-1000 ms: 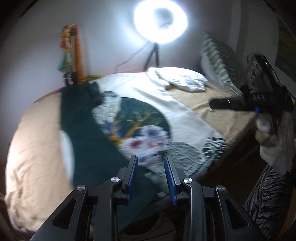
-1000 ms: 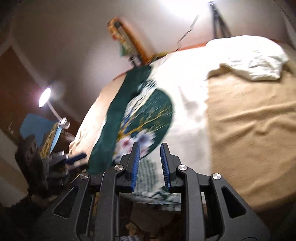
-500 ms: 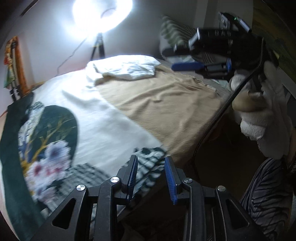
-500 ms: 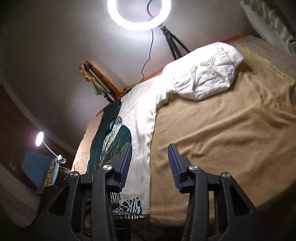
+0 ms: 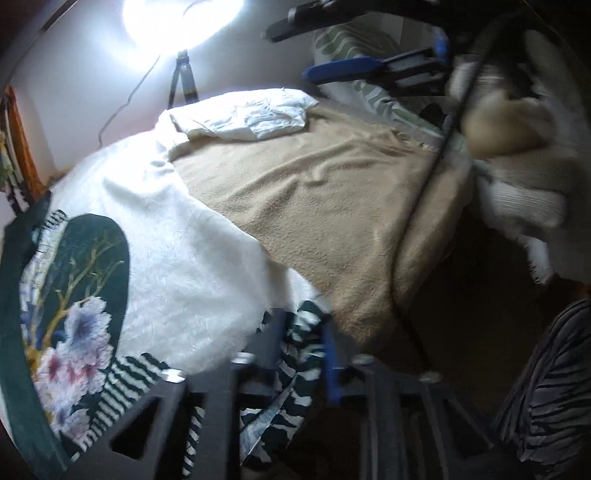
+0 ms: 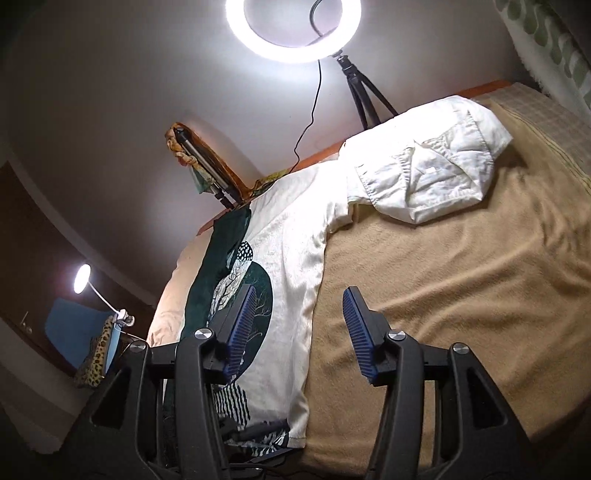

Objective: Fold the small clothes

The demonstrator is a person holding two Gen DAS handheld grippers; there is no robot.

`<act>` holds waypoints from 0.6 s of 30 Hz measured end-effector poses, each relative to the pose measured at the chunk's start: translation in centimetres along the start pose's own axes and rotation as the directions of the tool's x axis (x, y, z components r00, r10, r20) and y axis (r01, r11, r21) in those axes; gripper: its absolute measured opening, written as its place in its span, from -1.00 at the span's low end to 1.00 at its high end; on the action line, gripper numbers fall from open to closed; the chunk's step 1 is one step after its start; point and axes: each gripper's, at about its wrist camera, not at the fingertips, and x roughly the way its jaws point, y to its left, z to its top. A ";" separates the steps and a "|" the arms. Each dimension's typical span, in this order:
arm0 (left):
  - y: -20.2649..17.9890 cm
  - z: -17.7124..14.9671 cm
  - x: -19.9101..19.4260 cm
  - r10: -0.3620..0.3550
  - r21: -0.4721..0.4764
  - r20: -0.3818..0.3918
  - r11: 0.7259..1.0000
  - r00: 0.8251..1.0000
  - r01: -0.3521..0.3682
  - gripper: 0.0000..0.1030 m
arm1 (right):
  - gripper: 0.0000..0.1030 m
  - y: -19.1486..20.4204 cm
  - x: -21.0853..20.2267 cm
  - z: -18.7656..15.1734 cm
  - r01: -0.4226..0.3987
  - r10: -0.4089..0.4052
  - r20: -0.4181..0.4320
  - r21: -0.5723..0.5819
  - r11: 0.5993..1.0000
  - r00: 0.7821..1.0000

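A white cloth with a dark green floral print [image 5: 166,240] lies spread over the left part of the bed [image 6: 288,258]. Its striped near corner hangs over the bed edge. My left gripper [image 5: 303,339] is blurred there, its jaws closing with that corner gathered between the pads. My right gripper [image 6: 299,321] hovers above the seam between the cloth and the tan blanket [image 6: 461,277]. Its jaws are opening with nothing between them. It also shows in the left wrist view [image 5: 291,51], held by a gloved hand [image 5: 517,147]. A folded white garment [image 6: 432,173] rests at the far end.
A ring light on a tripod [image 6: 295,29] stands behind the bed, with a small desk lamp [image 6: 82,278] at far left. A striped pillow [image 5: 354,48] leans at the back right. A black cable [image 5: 417,229] crosses the bed's edge. The person's striped trouser leg [image 5: 546,387] is close by.
My left gripper swung from over the green print to the cloth's striped near corner and narrowed around it. My right gripper shifted over towards the tan blanket and spread its jaws wider.
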 end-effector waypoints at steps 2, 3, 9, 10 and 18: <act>0.8 0.2 -0.2 -0.034 -0.042 0.005 0.999 0.999 0.034 -0.95 | 0.01 0.0 1.6 1.0 0.020 -0.020 -0.019 -0.004 1.000 1.000; 1.3 0.2 -0.5 -0.052 -0.068 0.013 0.996 0.999 0.053 -0.97 | 0.01 -0.2 2.3 1.5 0.024 -0.024 -0.027 0.005 1.000 0.999; 3.2 0.5 -3.7 -0.098 -0.151 0.094 0.982 0.991 0.111 -0.97 | 0.01 -3.6 8.9 4.6 0.012 0.003 -0.089 0.166 0.986 0.996; 3.3 0.5 -4.0 -0.099 -0.155 0.099 0.981 0.990 0.113 -0.97 | 0.01 -4.1 10.5 5.0 0.010 0.010 -0.101 0.199 0.980 0.995; 4.2 -0.6 -5.3 -0.118 -0.208 0.124 0.968 0.985 0.143 -0.97 | 0.01 -5.0 19.4 7.4 0.110 -0.060 -0.183 0.277 0.955 0.981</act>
